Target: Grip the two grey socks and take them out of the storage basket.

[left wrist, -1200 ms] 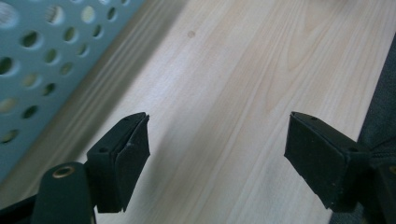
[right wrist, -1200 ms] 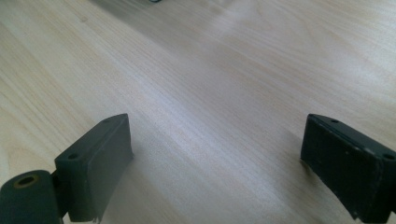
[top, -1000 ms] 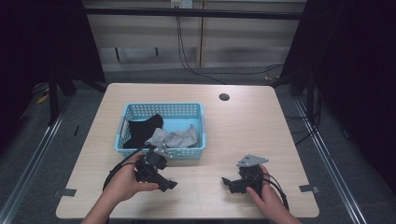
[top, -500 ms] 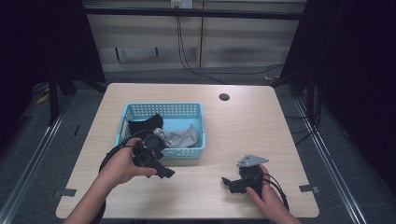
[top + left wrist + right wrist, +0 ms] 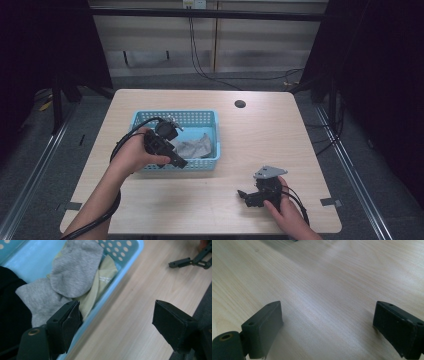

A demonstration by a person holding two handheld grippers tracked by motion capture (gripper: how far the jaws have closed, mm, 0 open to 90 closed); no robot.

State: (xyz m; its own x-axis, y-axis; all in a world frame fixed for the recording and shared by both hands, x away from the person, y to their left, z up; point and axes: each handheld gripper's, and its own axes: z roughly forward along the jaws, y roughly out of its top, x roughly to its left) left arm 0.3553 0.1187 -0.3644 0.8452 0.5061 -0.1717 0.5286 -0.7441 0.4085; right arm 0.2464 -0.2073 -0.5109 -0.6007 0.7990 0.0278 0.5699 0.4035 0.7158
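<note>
Socks fill a light blue basket (image 5: 209,119) that sits left of centre on a pale wooden bench (image 5: 260,135). In the left gripper view, 2 grey socks (image 5: 72,270) overlap, one partly over the other, and both lie on a pale yellow-green cloth (image 5: 105,277). A black garment (image 5: 10,307) lies at 9 o'clock from the grey socks, against the basket's far side in that view. In the high view the grey fabric shows in the basket's right half, toward 3 o'clock.

The left gripper (image 5: 167,150) is held in the person's left hand (image 5: 134,152) above the basket's near rim, tilted, with its fingers (image 5: 63,327) pointing toward 4 o'clock. Its fingers stand wide apart and hold nothing. In its own view, one finger hangs over the basket's edge just beside a grey sock, though I cannot tell whether they touch; the other is over bare bench wood outside the basket.

The right gripper (image 5: 248,196) rests low at 5 o'clock on the bench, well apart from the basket, held by the person's right hand (image 5: 286,210). Its fingers (image 5: 263,327) are spread wide, with only bare wood between them. A small dark round hole (image 5: 240,104) sits in the bench at 1 o'clock from the basket.
</note>
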